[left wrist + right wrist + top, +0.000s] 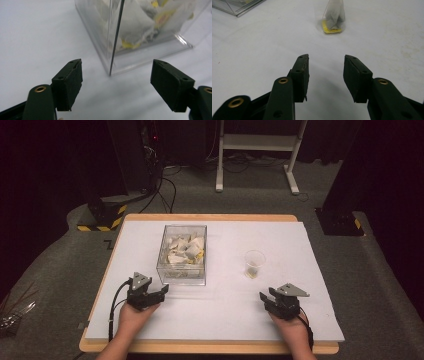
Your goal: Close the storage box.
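The left gripper (161,292) sits near the desk's front-left edge, jaws spread and empty, aimed at the near corner of the clear box (182,255) of tea bags (185,249), which stands left of the desk's centre. The likely step is reaching in for one bag. To do it well, lift the left gripper above the box rim before going forward, since its jaws now face the wall, not the opening. Come down on a single top bag and pinch its paper body, not its string. The right gripper (263,297), by the front-right edge, is half spread and empty, facing the cup (254,264), which already holds a bag; it could steady the cup.
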Demonstrator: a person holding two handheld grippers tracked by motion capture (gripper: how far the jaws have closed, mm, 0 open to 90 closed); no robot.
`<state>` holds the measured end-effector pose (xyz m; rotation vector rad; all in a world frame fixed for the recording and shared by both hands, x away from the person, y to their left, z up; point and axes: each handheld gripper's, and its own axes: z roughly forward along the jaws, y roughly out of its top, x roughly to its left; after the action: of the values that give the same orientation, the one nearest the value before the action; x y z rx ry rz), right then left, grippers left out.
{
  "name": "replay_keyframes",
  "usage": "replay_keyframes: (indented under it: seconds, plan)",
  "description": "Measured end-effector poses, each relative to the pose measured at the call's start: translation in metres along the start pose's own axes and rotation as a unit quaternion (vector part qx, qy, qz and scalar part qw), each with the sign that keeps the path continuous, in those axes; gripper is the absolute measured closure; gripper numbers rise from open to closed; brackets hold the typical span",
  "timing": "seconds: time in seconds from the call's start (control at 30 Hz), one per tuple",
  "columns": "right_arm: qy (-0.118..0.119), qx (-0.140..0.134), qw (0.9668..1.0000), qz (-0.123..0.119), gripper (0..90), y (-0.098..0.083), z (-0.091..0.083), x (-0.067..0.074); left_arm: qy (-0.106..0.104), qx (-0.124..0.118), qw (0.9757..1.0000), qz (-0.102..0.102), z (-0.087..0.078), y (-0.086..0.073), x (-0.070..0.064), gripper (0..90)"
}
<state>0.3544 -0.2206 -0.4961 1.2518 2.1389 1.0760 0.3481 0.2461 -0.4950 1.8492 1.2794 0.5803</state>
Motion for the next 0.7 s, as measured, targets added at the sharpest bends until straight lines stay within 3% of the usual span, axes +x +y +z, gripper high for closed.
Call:
replay_keyframes:
  seconds: [0.13,0.3,0.33,0.4,0.7]
  plan:
    - [-0.016,0.01,0.9998,0.008,53.7,0.0,0.001,-0.003,0.002,0.033,0.9992,0.022,-0.015,-0.012,0.01,25.9]
    - [-0.048,0.032,0.9983,0.007,49.3,-0.001,0.002,-0.011,0.037,0.053,0.997,0.044,-0.02,-0.028,0.022,25.9]
    - [-0.052,0.036,0.9979,0.013,48.0,-0.002,0.002,-0.012,0.026,0.052,0.9978,0.032,-0.021,-0.029,0.025,25.5]
    - [-0.053,0.048,0.9972,0.021,41.4,-0.003,0.004,-0.016,0.019,0.055,0.9978,0.032,-0.02,-0.029,0.025,23.7]
    - [-0.054,0.05,0.9971,0.017,37.8,-0.004,0.006,-0.015,0.02,0.054,0.9978,0.034,-0.021,-0.029,0.025,22.7]
